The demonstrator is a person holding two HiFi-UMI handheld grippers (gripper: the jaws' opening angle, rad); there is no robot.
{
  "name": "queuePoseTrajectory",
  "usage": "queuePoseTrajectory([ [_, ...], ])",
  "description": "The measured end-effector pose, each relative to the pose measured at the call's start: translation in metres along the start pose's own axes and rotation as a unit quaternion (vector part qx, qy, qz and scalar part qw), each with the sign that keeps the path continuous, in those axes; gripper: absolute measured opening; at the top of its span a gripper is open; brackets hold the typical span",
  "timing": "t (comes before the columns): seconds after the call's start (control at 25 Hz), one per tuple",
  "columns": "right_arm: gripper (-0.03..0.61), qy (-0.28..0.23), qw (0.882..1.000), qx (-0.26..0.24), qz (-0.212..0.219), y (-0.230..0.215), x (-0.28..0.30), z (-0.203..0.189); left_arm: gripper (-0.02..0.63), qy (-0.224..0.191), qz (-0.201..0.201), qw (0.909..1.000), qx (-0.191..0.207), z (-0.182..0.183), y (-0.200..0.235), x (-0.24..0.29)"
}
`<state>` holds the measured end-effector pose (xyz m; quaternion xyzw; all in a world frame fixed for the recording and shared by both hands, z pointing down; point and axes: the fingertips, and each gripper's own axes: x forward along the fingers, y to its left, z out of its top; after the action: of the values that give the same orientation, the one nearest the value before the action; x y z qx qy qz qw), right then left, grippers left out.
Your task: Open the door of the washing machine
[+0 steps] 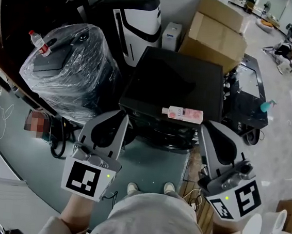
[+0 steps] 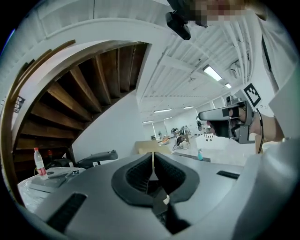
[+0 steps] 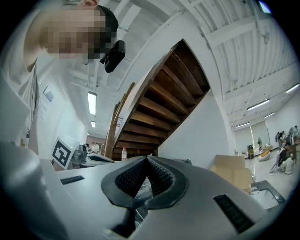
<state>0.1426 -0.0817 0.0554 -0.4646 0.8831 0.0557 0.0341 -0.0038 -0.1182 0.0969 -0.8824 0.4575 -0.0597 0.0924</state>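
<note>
A black box-shaped washing machine (image 1: 173,83) stands on the floor just ahead of me, seen from above; its door does not show. A pink bottle (image 1: 183,113) lies on its near top edge. My left gripper (image 1: 121,115) is held over the machine's near left corner, my right gripper (image 1: 206,127) over its near right corner. Both point level and away from me. In the left gripper view the pads (image 2: 140,176) meet with nothing between them. The right gripper view shows the same: pads (image 3: 161,176) pressed together and nothing held. The machine is not seen in either gripper view.
A plastic-wrapped unit (image 1: 70,69) with a water bottle (image 1: 39,42) on it stands at the left. Behind are a black-and-white appliance (image 1: 138,19) and cardboard boxes (image 1: 217,30). A black stand (image 1: 246,98) with a teal spray bottle (image 1: 267,106) is at the right. A wooden staircase (image 3: 164,103) rises above.
</note>
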Motion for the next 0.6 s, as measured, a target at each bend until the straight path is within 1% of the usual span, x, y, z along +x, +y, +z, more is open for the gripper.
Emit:
queuePoseTrajectory([
  [0.24, 0.026, 0.006, 1.0, -0.004, -0.026, -0.017, -0.021, 0.001, 0.029, -0.016, -0.023, 0.9996, 0.002, 0.019, -0.021, 0.01],
  [0.6, 0.026, 0.016, 0.999, -0.007, -0.03, -0.02, -0.024, -0.003, 0.029, -0.008, -0.03, 0.9995, 0.001, 0.014, -0.027, 0.012],
])
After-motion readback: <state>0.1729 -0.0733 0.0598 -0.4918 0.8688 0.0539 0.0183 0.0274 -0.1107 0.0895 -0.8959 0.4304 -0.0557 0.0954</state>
